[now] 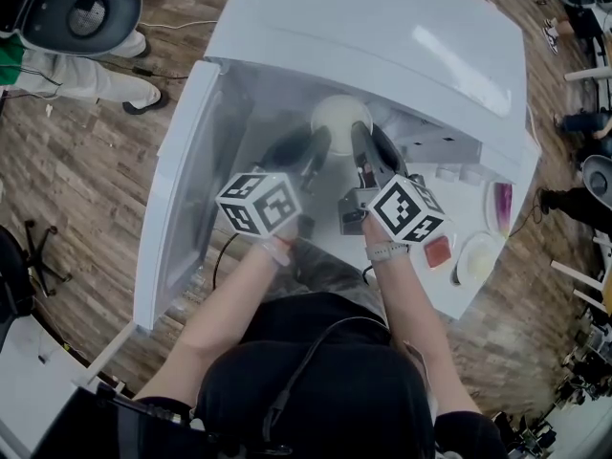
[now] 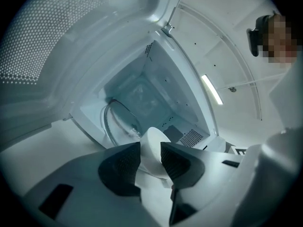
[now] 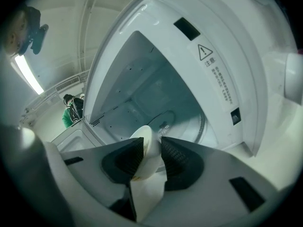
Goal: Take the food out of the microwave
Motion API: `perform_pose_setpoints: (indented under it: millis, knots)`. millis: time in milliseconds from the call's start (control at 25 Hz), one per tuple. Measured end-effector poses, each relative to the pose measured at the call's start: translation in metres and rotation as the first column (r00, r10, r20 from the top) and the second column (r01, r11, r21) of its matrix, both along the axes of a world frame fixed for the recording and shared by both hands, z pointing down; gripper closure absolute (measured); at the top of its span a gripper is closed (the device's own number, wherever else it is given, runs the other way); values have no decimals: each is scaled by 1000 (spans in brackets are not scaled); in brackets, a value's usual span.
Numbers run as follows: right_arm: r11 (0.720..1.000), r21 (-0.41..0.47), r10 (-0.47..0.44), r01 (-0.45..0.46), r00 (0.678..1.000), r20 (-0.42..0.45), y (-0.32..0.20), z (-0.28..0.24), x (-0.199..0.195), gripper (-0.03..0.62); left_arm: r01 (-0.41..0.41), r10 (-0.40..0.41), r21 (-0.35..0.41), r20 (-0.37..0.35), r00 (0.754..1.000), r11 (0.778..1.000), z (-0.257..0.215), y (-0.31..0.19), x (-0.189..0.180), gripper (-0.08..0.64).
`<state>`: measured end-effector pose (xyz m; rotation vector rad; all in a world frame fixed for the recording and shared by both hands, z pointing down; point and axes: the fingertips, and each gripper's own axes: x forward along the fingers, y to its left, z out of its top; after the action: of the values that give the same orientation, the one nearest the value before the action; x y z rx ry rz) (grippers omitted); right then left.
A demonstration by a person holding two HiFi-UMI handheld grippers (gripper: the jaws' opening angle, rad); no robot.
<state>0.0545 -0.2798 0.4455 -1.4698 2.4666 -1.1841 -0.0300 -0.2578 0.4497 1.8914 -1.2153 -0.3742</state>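
A white bowl [image 1: 340, 120] hangs at the mouth of the open white microwave [image 1: 382, 27], held between my two grippers. My left gripper [image 1: 311, 153] is shut on the bowl's left rim, and in the left gripper view the white wall of the bowl [image 2: 154, 148] fills the gap of that gripper [image 2: 150, 162]. My right gripper [image 1: 368, 153] is shut on the right rim. In the right gripper view the bowl's edge [image 3: 147, 148] sits pinched in the right gripper [image 3: 151, 157]. What the bowl holds is hidden.
The microwave door [image 1: 182, 189] is swung open to the left. The cavity behind the bowl holds only the glass turntable [image 2: 120, 119]. Right of the microwave, the white table [image 1: 459, 194] carries a pink dish [image 1: 502, 204], a red item [image 1: 437, 251] and a white plate [image 1: 475, 256].
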Motion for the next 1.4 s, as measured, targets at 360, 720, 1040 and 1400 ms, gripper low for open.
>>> perform_pose_setpoints:
  millis: [360,720,1040,1400]
  knots:
    - [999,43,-16,17,1000,-23,12,-9,-3,462,16,-17,17,39,999,1000,-7,8,-5,443]
    - [998,54,-25,27,999,-28,31,-15,0,462,7,-8,11,60,998,1000,-12,24,-2,456]
    - [999,39,-14,15,1000,-26,55,-12,2,462,-7,8,-9,71,997,1000,-10,47,-1,455]
    - [1000,13,4,-4,1000,-20,76,-3,4,462,-27,29,-30,76,997,999,-3,66,1,455]
